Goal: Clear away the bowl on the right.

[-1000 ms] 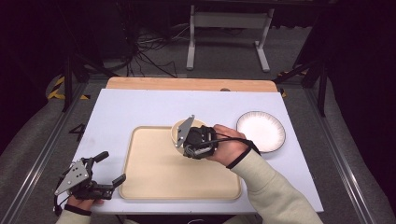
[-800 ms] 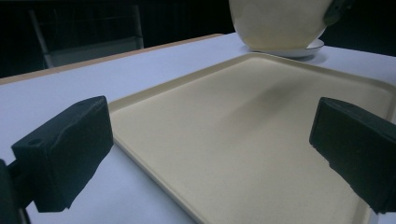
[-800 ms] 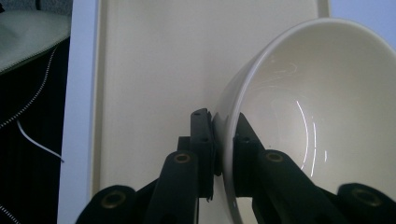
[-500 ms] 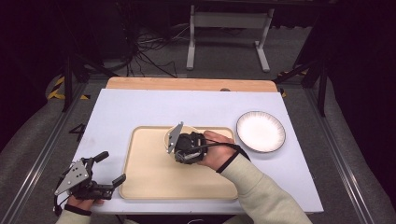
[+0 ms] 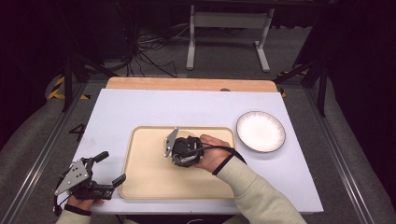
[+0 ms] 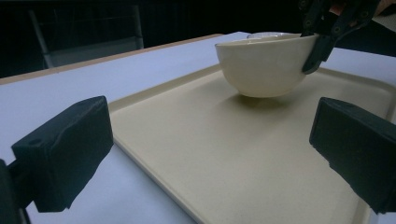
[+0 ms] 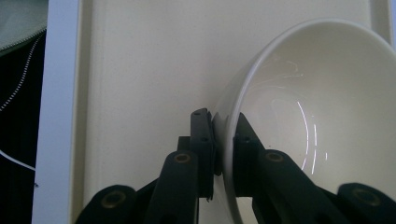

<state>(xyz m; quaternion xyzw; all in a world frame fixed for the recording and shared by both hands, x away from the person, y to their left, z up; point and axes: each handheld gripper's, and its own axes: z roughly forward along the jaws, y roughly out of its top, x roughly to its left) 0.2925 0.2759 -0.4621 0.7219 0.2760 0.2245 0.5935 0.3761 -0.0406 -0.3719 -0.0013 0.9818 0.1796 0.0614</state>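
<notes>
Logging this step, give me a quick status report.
Right claw shut on bowl rim, over tray. Left claw open, idle beside tray. Nothing in the way.

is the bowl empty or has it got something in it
Empty: the right gripper view shows the bowl's bare, glossy white inside, with the right gripper pinching its rim.

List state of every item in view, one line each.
bowl: upright, rim clamped by the right tongs, at or just above the tray surface; contact unclear
right tongs: shut on the bowl's rim, one jaw inside, one outside
left tongs: open, holding nothing, by the tray's near left corner
tray: flat on the table
plate: empty, on the table right of the tray
</notes>
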